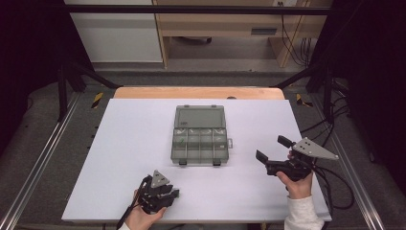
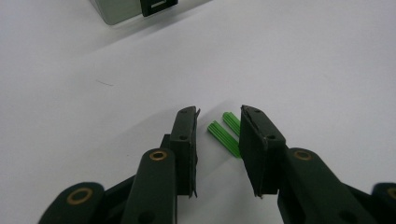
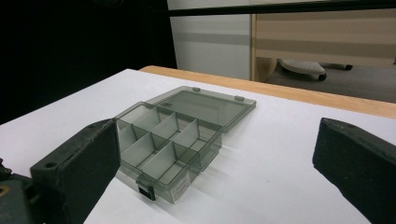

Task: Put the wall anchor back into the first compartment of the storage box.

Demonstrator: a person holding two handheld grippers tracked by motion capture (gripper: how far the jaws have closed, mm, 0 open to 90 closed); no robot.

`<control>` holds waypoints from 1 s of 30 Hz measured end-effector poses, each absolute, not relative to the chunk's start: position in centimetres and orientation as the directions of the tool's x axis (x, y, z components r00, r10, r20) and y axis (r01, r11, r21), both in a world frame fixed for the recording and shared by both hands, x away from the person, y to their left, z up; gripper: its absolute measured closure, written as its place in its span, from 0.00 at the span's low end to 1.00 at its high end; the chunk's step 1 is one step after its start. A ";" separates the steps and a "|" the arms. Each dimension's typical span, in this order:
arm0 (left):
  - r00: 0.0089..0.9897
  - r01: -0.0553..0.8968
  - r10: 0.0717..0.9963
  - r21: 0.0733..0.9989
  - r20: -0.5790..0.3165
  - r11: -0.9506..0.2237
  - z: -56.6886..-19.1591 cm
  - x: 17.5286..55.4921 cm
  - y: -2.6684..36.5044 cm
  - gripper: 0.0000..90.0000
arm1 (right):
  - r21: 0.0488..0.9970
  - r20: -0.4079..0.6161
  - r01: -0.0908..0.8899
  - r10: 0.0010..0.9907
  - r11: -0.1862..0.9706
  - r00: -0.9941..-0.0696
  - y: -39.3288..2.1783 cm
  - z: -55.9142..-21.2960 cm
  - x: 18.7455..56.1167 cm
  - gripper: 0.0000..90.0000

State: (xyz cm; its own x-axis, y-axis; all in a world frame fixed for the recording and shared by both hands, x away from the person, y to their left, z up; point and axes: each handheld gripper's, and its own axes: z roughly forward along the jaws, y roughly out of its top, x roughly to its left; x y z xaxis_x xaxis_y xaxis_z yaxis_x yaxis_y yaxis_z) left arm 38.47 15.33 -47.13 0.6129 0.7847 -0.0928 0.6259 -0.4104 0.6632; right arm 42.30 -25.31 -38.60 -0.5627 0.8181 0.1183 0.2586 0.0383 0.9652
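Note:
Two small green ribbed plugs [image 2: 225, 135] lie side by side on the white table top. My left gripper [image 2: 219, 112] points down at them with its jaws a little apart and the plugs in the gap; the pads are not pressing on them. In the high view this left gripper [image 1: 173, 191] sits near the table's front edge. A clear grey compartment box [image 1: 200, 158] stands open at mid-table, its lid [image 1: 199, 116] laid back flat, and something small and green [image 1: 181, 140] sits in a left compartment. My right gripper [image 1: 272, 147] hovers right of the box, open wide and holding nothing.
The white sheet [image 1: 124, 143] covers the table, with a wooden edge [image 1: 198, 92] at the far side. The box [image 3: 168, 154] has several divided compartments, and its latch corner [image 2: 156, 5] lies just beyond the left gripper. Cables [image 1: 335, 187] trail at the right.

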 end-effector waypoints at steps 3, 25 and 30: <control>0.615 0.616 0.786 0.657 -0.057 -0.435 -47.1 38.3 15.1 0.77 | 0.965 0.115 0.258 0.817 0.042 -0.565 -25.3 -38.6 42.3 0.01; 0.602 0.624 0.796 0.658 -0.062 -0.420 -46.8 38.3 15.4 0.93 | 0.966 0.116 0.257 0.817 0.040 -0.565 -25.3 -38.6 42.3 0.01; 0.599 0.606 0.799 0.686 -0.060 -0.403 -46.1 38.3 15.8 0.94 | 0.964 0.120 0.264 0.816 0.042 -0.566 -25.3 -38.6 42.3 0.01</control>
